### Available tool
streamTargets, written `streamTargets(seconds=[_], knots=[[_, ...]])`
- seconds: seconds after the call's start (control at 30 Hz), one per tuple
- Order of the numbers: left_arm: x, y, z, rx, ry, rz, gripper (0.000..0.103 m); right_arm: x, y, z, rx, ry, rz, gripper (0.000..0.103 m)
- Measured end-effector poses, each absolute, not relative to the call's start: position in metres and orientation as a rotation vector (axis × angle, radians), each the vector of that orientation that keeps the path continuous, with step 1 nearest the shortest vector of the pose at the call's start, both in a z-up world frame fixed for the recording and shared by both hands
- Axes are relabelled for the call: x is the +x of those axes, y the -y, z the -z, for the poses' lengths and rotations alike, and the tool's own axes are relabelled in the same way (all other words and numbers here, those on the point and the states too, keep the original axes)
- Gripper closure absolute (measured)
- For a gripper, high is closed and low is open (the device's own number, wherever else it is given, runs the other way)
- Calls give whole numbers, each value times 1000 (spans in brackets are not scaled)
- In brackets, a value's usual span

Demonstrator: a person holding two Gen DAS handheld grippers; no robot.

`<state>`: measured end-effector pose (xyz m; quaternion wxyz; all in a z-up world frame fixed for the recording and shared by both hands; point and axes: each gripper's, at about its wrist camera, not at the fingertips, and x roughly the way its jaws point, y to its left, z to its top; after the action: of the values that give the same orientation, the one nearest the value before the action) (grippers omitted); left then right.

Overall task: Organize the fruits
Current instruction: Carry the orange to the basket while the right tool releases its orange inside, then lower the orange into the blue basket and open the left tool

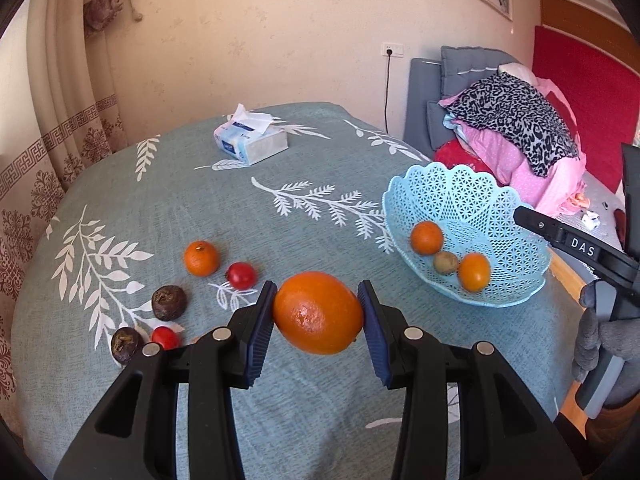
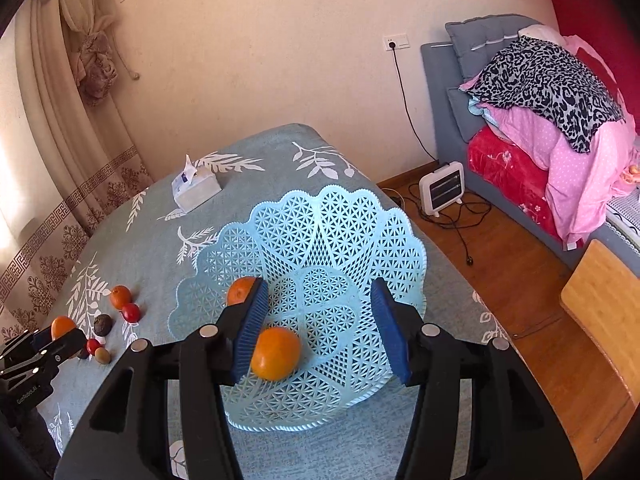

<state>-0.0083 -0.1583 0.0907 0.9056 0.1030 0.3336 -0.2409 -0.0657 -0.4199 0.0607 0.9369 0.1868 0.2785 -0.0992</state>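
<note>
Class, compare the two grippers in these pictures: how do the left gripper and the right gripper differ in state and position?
The left gripper is shut on a large orange; the right gripper is open and holds nothing. The left gripper hangs over the tablecloth by the loose fruit; the right gripper hangs over the blue basket, where fruit already lies. Both have black frames and blue ribbed pads.

Between the left gripper's (image 1: pixel 318 314) ribbed blue pads (image 1: pixel 262 322) sits an orange (image 1: pixel 318 312) with glossy, pitted peel. The gripper bodies are matt black plastic with small shiny metal studs (image 1: pixel 221 334). Under the right gripper's (image 2: pixel 320 332) jaws, the basket (image 2: pixel 360 216) is pale blue plastic lattice, lightly glossy. The cloth (image 1: pixel 180 208) beneath is matt woven fabric. Left of the left jaws lie two wrinkled, dull brown fruits (image 1: pixel 169 303) and smooth, shiny tomatoes (image 1: pixel 241 275). The floor (image 2: pixel 516 280) is polished wood.
</note>
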Motion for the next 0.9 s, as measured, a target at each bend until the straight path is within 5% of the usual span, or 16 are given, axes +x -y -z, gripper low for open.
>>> streamTargets(seconds=[0.8, 0.9], knots=[[6, 258, -73, 221, -743, 744, 61, -68, 425, -54, 409, -561, 211, 48], [9, 257, -73, 199, -741, 746, 50, -67, 425, -53, 411, -561, 215, 48]])
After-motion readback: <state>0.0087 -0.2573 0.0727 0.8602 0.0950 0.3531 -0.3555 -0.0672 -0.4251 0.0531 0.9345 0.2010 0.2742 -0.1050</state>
